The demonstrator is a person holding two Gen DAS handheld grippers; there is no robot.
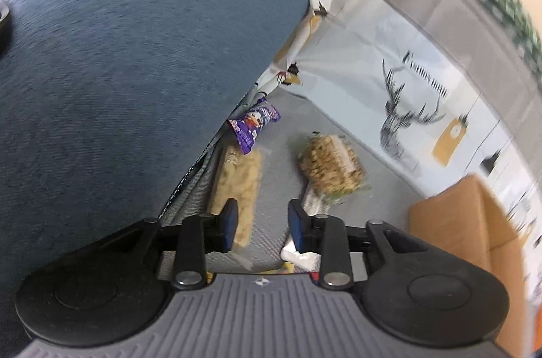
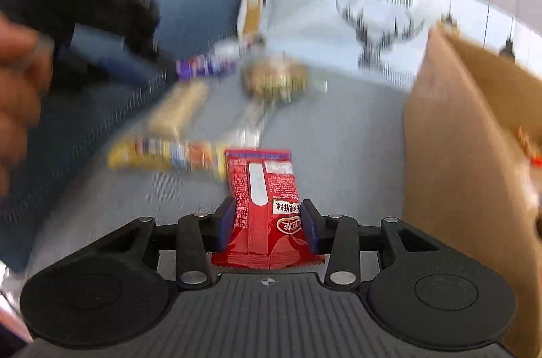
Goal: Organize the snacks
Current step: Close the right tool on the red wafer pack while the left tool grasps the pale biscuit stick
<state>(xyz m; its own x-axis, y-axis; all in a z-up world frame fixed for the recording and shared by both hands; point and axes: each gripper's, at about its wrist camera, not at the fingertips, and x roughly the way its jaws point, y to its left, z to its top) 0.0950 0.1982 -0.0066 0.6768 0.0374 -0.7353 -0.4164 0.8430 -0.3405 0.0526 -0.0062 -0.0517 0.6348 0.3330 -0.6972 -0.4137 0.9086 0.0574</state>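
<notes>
The right claw [image 2: 267, 222] pinches a red snack packet [image 2: 262, 198] between its pads with the cardboard box [image 2: 467, 134] just to its right, so the carry looks underway and next calls for release inside, while the left claw [image 1: 262, 222] hangs half-open, empty.

Left tongs [image 1: 261, 224] angled steeply downward, blue pads [image 1: 230, 222] parted with nothing pinched between them, hovering above the grey fabric surface [image 1: 271, 188]. Right tongs [image 2: 267, 224] tilted downward as well, pads [image 2: 226, 224] pressed against both sides of the red snack packet [image 2: 264, 205], gripping it clear of that same grey surface. In the right wrist view, left tongs seen as a blurred black shape to the upper left of the packet, with a bare hand [image 2: 20, 87] at the far left edge.
</notes>
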